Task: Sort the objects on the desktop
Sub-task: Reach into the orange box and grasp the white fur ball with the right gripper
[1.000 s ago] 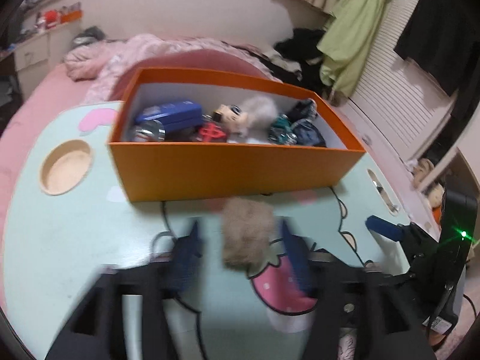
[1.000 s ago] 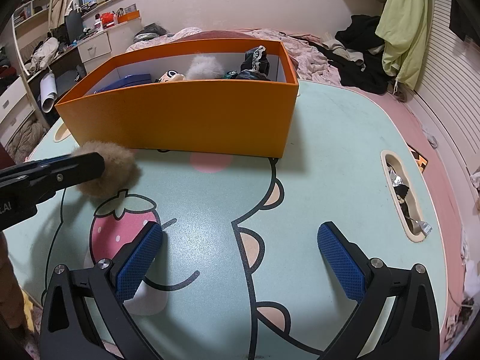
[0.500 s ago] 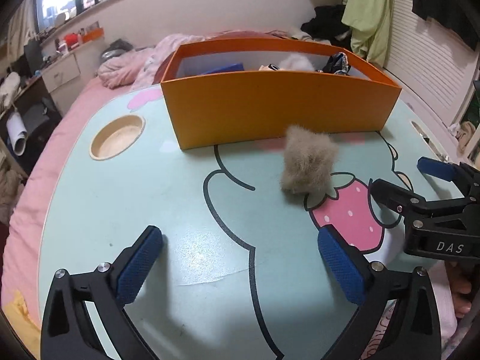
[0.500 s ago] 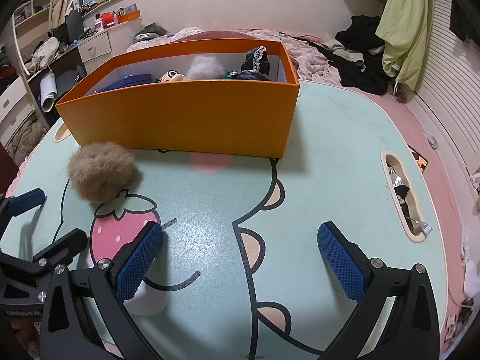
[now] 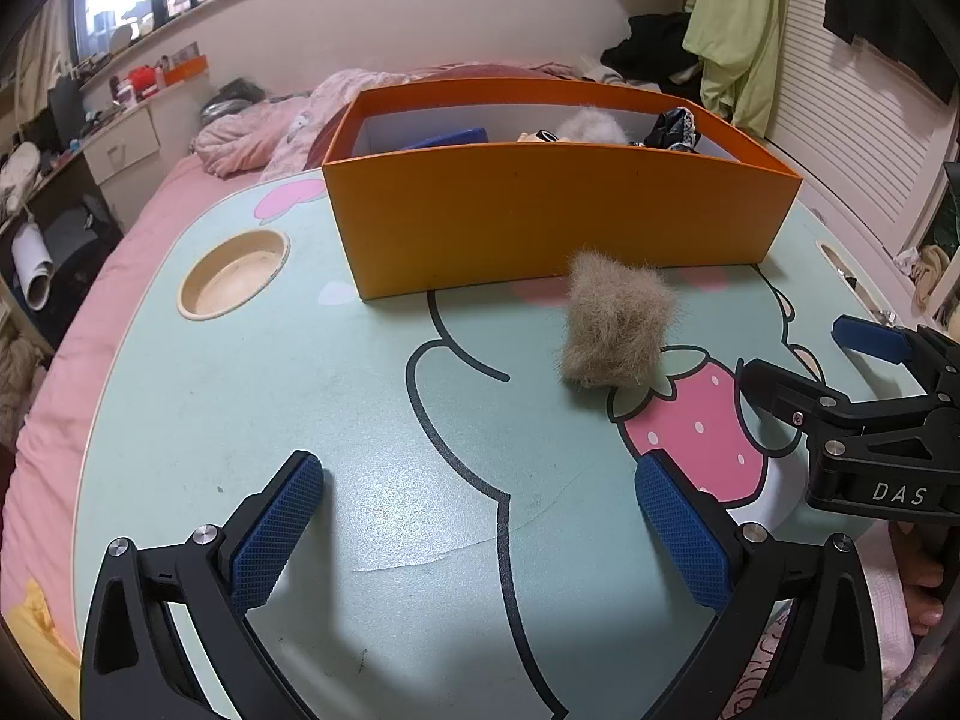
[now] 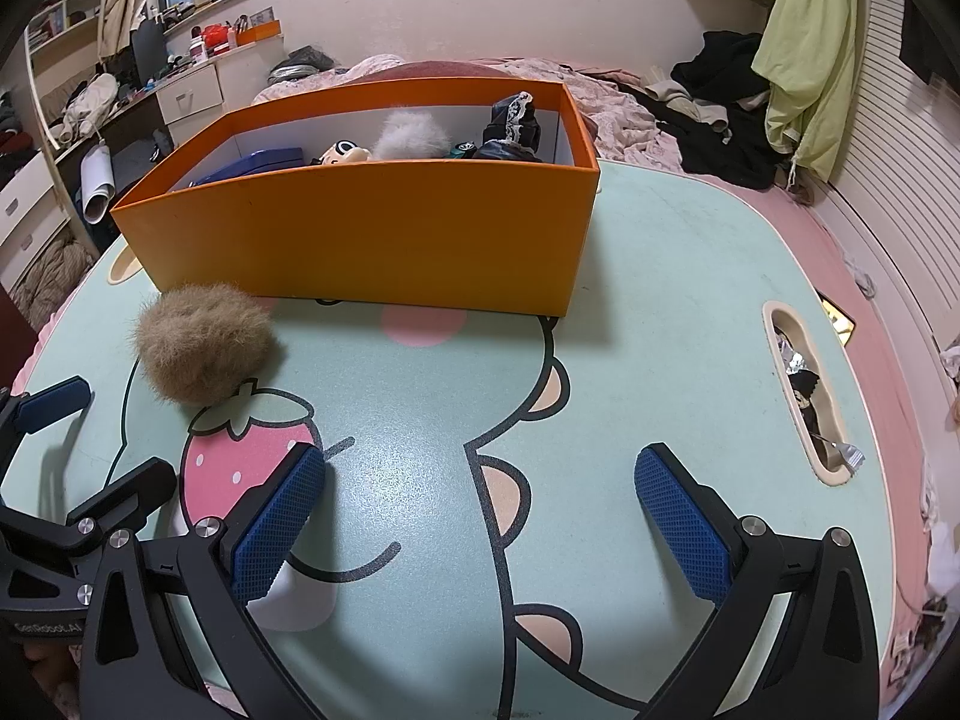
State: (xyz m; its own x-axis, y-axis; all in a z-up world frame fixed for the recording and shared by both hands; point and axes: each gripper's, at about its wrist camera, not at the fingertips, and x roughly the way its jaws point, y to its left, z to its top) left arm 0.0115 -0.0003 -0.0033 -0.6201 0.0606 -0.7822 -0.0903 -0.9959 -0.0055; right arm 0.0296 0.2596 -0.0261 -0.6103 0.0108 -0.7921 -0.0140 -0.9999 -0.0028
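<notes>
A brown fur ball (image 5: 618, 327) (image 6: 204, 351) lies on the mint cartoon table (image 5: 240, 420), just in front of the orange box (image 5: 558, 222) (image 6: 372, 228). Inside the box are a blue case (image 5: 447, 138), a white fur ball (image 6: 414, 135), a small toy (image 6: 342, 153) and dark cloth (image 6: 510, 120). My left gripper (image 5: 477, 480) (image 6: 120, 429) is open and empty, a short way back from the brown ball. My right gripper (image 6: 480, 480) (image 5: 795, 348) is open too, over the bare table to the right of the ball.
A round cup recess (image 5: 231, 282) sits at the table's left. A long slot (image 6: 804, 390) holding small scraps is at its right edge. A bed with pink bedding (image 5: 252, 132) and clothes lies behind the box. A person's fingers (image 5: 918, 588) show under the right gripper.
A second ago my left gripper's fingers flanked the brown fur ball. It has since drawn back with its jaws wide, and the ball stays on the table. The right gripper has not moved.
</notes>
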